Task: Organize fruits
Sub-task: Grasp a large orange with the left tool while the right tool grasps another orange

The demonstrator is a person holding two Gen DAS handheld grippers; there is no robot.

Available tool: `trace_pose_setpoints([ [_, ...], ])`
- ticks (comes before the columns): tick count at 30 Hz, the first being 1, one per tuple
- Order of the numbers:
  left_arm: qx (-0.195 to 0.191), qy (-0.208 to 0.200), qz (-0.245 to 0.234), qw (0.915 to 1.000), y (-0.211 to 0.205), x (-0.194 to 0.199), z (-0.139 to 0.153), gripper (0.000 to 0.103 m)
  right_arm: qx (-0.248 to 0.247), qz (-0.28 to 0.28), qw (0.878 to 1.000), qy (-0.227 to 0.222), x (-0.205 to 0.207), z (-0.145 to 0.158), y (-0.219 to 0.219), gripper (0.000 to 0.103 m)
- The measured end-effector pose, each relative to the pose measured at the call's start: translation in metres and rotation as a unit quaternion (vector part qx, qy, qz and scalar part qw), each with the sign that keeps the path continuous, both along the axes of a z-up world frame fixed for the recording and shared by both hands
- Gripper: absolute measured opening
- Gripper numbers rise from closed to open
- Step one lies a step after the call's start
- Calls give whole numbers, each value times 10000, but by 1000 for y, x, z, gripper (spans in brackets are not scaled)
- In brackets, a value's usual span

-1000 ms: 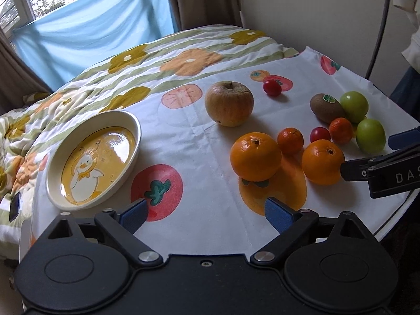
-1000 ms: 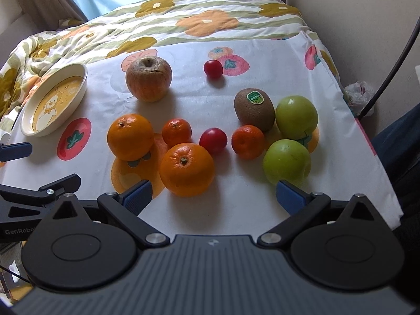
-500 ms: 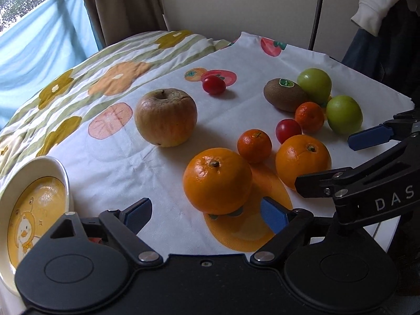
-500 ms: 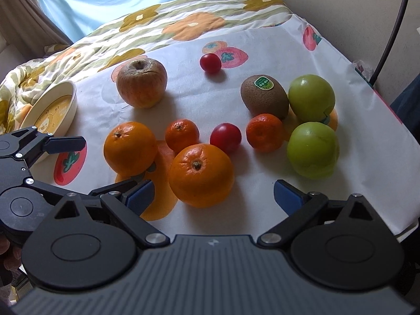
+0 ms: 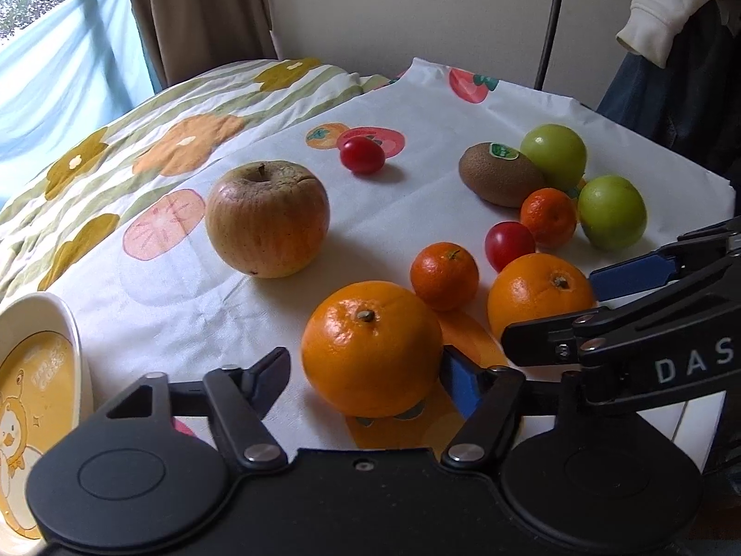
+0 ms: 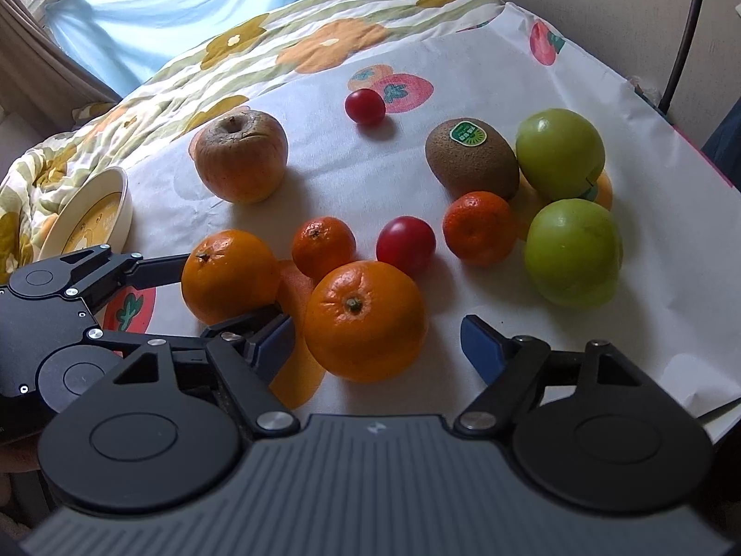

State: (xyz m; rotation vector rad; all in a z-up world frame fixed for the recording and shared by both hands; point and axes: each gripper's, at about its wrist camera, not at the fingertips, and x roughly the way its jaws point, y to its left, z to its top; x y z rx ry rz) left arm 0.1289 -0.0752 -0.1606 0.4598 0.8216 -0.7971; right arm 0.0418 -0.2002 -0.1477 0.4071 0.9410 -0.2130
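Observation:
Fruit lies on a white printed cloth. A large orange (image 5: 370, 347) sits between the open fingers of my left gripper (image 5: 366, 370); the jaws flank it with small gaps. A second large orange (image 6: 366, 319) sits between the open fingers of my right gripper (image 6: 377, 343), apart from both pads. Behind them lie two small tangerines (image 6: 323, 245) (image 6: 479, 227), a cherry tomato (image 6: 405, 243), a kiwi (image 6: 470, 160), two green fruits (image 6: 572, 250) (image 6: 560, 153), a wrinkled apple (image 5: 267, 217) and a far tomato (image 5: 362, 154).
A white oval dish with a duck picture (image 5: 60, 361) lies at the left; it also shows in the right wrist view (image 6: 121, 199). A flowered blanket (image 5: 185, 139) lies behind the cloth. The cloth's edge (image 6: 694, 361) drops off at the right.
My left gripper swung right from the dish and closed in around the left large orange. My right gripper moved forward around the right large orange. No fruit has moved.

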Motion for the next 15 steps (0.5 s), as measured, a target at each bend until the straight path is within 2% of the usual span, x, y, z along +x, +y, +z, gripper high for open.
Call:
trace_pose_setpoints([
  [8, 92, -68, 111, 9999, 2, -5, 1, 66, 107, 1, 9999, 57, 6, -5, -2, 86],
  [15, 87, 64, 602, 9981, 13, -8, 2, 66, -90, 279, 9996, 57, 12, -5, 4, 85],
])
